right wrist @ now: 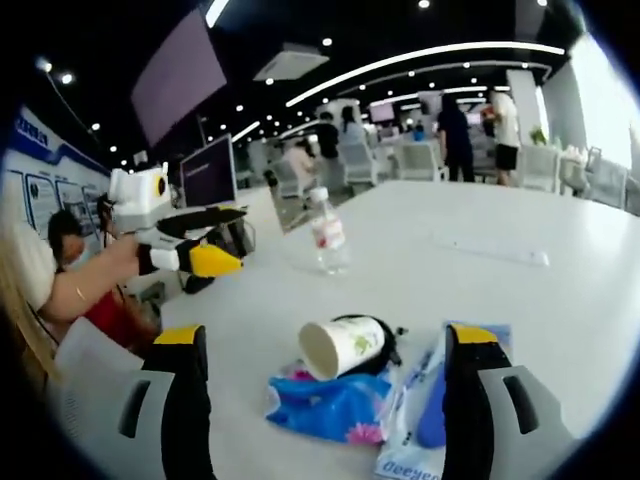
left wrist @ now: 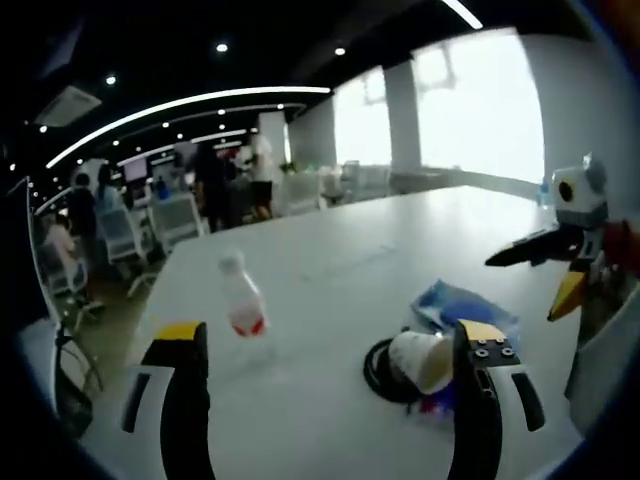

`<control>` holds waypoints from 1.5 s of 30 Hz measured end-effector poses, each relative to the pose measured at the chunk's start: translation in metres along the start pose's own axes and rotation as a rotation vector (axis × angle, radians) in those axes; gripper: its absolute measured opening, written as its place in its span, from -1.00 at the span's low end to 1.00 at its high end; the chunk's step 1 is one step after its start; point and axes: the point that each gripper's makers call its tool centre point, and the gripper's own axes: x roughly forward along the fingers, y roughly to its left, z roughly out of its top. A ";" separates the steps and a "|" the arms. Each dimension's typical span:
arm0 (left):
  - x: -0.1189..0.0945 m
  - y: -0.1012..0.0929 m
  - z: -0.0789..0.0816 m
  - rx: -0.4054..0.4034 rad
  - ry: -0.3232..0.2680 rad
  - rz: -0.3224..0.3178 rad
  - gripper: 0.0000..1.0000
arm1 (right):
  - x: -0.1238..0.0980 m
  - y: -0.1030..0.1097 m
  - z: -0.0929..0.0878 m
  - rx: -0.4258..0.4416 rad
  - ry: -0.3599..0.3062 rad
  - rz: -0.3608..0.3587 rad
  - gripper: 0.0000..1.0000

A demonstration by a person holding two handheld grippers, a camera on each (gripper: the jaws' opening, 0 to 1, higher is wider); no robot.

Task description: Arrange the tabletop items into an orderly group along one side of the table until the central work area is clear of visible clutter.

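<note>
1. Your left gripper (left wrist: 330, 400) was spread wide and held nothing; its jaws stood on either side of the white table (left wrist: 330, 260).
2. Your right gripper (right wrist: 325, 400) was spread wide too, also with nothing in it.
3. You had the paper cup (right wrist: 342, 346) lying on its side, resting on a black round thing (right wrist: 385, 345).
4. Just beside the cup lay a blue packet (right wrist: 335, 408) and a blue and white pack (right wrist: 420, 415).
5. You saw the water bottle (right wrist: 326, 232) upright, well apart from them.
6. People (left wrist: 215, 185) stood behind, near the chairs (left wrist: 175, 220).

White table (right wrist: 520, 300) with upright bottle (right wrist: 326, 235), tipped paper cup (right wrist: 342, 346), blue packets (right wrist: 335, 408).
</note>
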 end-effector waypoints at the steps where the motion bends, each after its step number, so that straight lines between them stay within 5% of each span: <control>1: -0.002 -0.001 -0.002 0.011 0.011 -0.001 0.99 | 0.003 0.000 0.000 -0.002 0.003 0.003 0.94; 15: -0.023 -0.011 -0.015 0.059 0.023 0.025 0.99 | 0.044 -0.002 -0.024 -0.108 0.123 0.028 0.67; 22: -0.028 -0.012 -0.022 -0.012 0.026 0.004 0.99 | 0.058 0.002 -0.033 -0.149 0.155 0.033 0.50; 35: -0.030 -0.023 -0.042 -0.021 0.079 -0.038 0.99 | 0.082 -0.017 -0.060 -0.284 0.267 -0.086 -0.12; 45: -0.029 -0.030 -0.048 -0.014 0.091 -0.068 0.97 | 0.084 -0.028 -0.067 -0.263 0.273 -0.160 -0.56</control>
